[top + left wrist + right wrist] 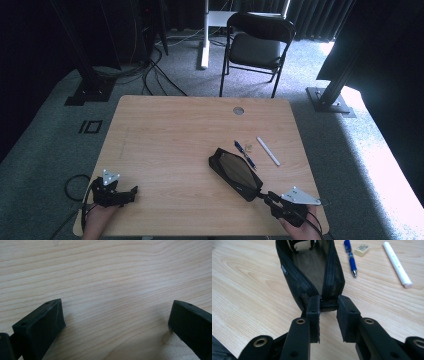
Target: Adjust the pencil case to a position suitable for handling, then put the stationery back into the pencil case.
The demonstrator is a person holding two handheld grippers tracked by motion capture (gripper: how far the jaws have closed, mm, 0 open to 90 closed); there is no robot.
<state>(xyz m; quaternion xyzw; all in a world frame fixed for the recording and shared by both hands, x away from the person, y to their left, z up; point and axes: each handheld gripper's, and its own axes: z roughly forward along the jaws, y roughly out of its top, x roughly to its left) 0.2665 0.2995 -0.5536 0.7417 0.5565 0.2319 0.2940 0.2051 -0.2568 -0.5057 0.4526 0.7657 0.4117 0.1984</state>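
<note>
You're at a light wood-grain bench (165, 145) with a round grommet hole (238, 110) near its far edge. It stands on grey carpet (45, 130), with a black folding chair (257, 45) past the far side, cables (150, 70) trailing over the floor on the far left and dark curtains behind. Bright light washes out the floor on the right.

The black pencil case (235, 173) lies right of centre, running diagonally from the middle toward your near right. It's mesh-sided, unzipped and gaping open along the top, with a small label on one side. Just beyond it, on the far right side, there's a blue pen (245, 154), a small beige eraser (362, 250) beside the pen and a white marker (268, 150) a bit further right.

Your right gripper (328, 305) is at the near end of the pencil case, its jaws pinching the zip end of the fabric between them. Your left gripper (116, 317) sits at the near left of the bench, well apart from everything, jaws spread wide over bare wood.
</note>
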